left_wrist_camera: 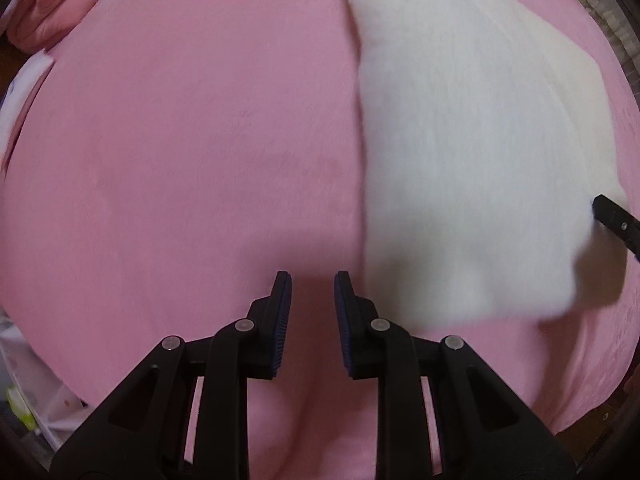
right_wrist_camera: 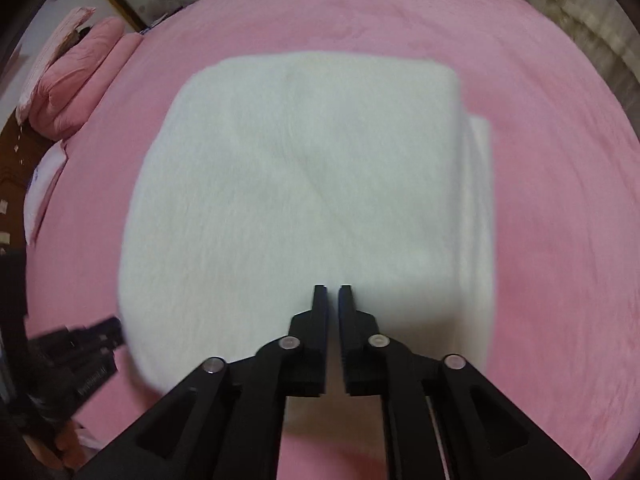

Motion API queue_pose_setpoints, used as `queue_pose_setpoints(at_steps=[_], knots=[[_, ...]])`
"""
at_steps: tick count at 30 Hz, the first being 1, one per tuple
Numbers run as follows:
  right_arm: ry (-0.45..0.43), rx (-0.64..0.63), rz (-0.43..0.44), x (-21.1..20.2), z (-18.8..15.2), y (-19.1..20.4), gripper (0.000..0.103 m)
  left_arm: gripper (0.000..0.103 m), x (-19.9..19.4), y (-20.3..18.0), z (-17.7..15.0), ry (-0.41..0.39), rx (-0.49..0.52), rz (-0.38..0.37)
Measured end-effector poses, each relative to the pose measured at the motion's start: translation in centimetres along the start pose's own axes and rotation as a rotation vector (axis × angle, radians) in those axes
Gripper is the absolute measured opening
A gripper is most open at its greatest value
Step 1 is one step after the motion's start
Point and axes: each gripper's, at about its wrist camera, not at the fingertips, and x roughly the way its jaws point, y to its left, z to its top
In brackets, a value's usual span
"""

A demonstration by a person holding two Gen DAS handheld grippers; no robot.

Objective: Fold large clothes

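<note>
The white fleecy cloth (right_wrist_camera: 304,200), folded into a thick rectangle, lies flat on the pink plush bedspread (right_wrist_camera: 560,240). Stacked layer edges show along its right side. The right gripper (right_wrist_camera: 333,289) hangs above its near edge, jaws a narrow slit apart with nothing between them. The left gripper (left_wrist_camera: 311,276), jaws slightly apart and empty, hovers over bare pink just beside the cloth's left edge. A careless low pass could snag the top layer and drag the stack askew.

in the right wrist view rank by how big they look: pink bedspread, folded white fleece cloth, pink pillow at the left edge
1. pink bedspread
2. folded white fleece cloth
3. pink pillow, though it lies farther off, so its true size is unsure
</note>
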Motion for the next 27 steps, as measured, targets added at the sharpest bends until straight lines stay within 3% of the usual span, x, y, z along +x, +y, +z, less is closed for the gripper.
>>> queue_pose_setpoints(at_steps=[1, 3, 6, 8, 10, 11, 13, 19, 27], knots=[[0.011, 0.033, 0.006, -0.8, -0.8, -0.1, 0.024, 0.019, -0.4, 0.3, -0.8, 0.011, -0.013, -0.003], [0.017, 0.088, 0.007, -1.8, -2.1, -0.2, 0.051, 0.019, -1.3, 0.5, -1.8, 0.030, -0.034, -0.012], [0.033, 0.177, -0.021, -2.5, -4.2, -1.2, 0.072, 0.025, -3.3, 0.2, -2.3, 0.013, -0.047, 0.007], [0.041, 0.219, -0.044, -3.5, -4.5, -0.9, 0.079, 0.049, -4.8, -0.1, -2.2, -0.012, -0.063, 0.002], [0.048, 0.243, -0.064, -4.6, -4.9, -0.4, 0.081, 0.060, -6.6, 0.0, -2.2, -0.038, -0.075, -0.043], [0.045, 0.243, -0.063, -6.2, -6.4, -2.8, 0.082, 0.060, -7.4, -0.2, -2.5, -0.046, -0.068, -0.068], [0.034, 0.227, -0.063, -9.1, -6.1, -4.7, 0.083, 0.061, -9.2, -0.9, -2.4, -0.063, -0.031, -0.101], [0.026, 0.158, -0.029, -13.7, -7.6, -3.5, 0.084, 0.076, -13.4, -3.2, -1.8, -0.113, 0.027, -0.124], [0.020, 0.118, 0.032, -17.9, -9.1, -2.7, 0.087, 0.077, -14.9, -3.7, -1.9, -0.082, 0.039, -0.142]])
